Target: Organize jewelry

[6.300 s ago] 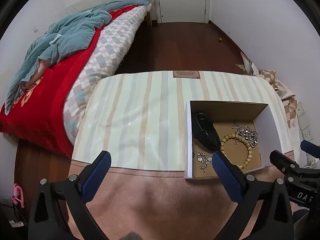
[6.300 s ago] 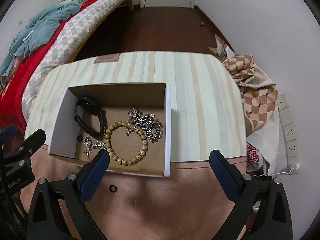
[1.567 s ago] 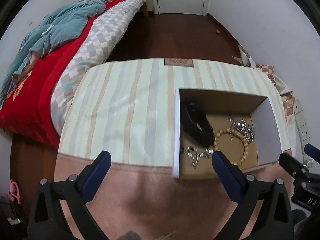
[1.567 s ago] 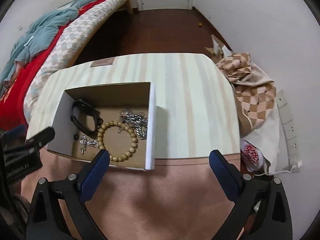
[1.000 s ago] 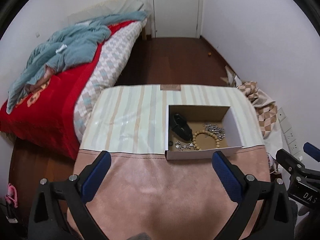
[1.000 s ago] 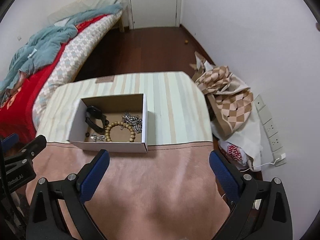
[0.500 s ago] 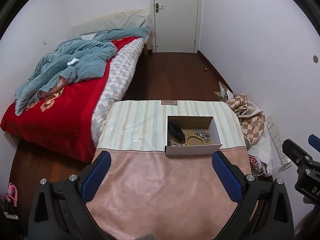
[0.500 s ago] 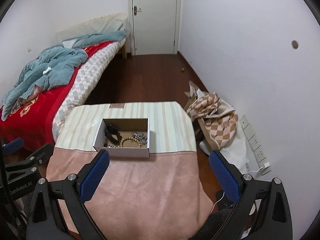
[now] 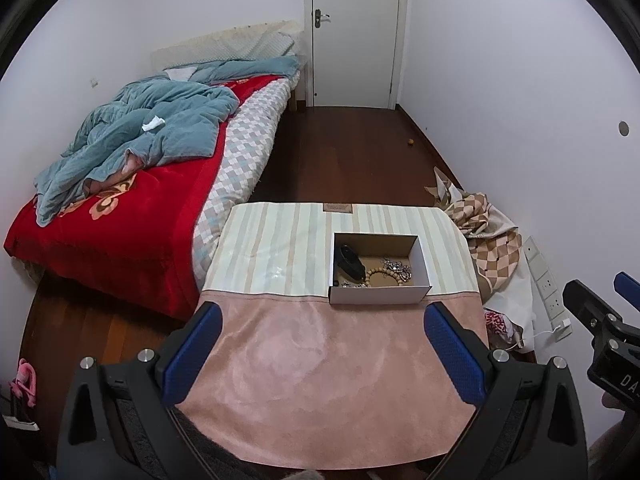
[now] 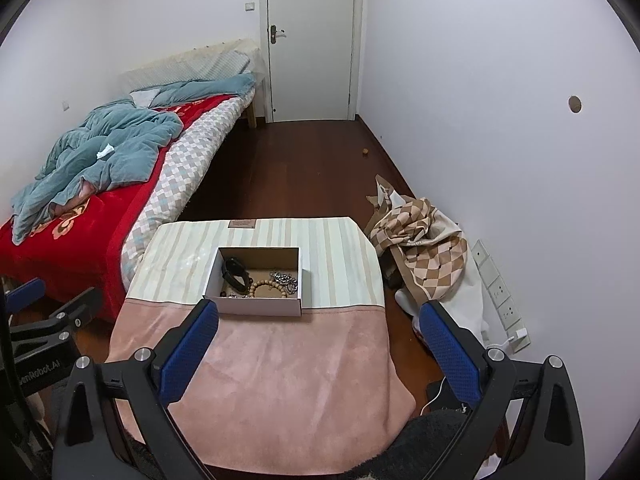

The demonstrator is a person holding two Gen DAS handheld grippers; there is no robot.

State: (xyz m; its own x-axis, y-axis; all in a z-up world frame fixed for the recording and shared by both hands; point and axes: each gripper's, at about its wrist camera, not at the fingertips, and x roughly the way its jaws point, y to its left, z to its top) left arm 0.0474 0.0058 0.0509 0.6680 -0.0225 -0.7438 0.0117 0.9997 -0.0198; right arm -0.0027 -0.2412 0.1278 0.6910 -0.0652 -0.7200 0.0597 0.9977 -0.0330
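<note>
A white cardboard box [image 9: 380, 296] [image 10: 260, 306] sits on the table where the striped cloth meets the pink cloth. Inside lie a black band [image 9: 350, 261] [image 10: 235, 272], a wooden bead bracelet [image 9: 376, 276] [image 10: 266, 285] and a silver chain [image 9: 397, 267] [image 10: 285, 279]. My left gripper [image 9: 323, 316] is open and empty, held high and well back from the box. My right gripper [image 10: 318, 314] is also open and empty, high above the table's near end.
The small table carries a striped cloth [image 9: 280, 248] and a pink cloth [image 9: 332, 376]. A bed with a red blanket [image 9: 120, 216] stands to the left. A checked bag [image 10: 420, 240] lies on the floor at the right, by wall sockets [image 10: 500, 292]. A door [image 10: 312, 40] is at the back.
Both grippers have pulled up and back from the box, which now looks small and far. Both stay open and empty. The jewelry in the box has not moved.
</note>
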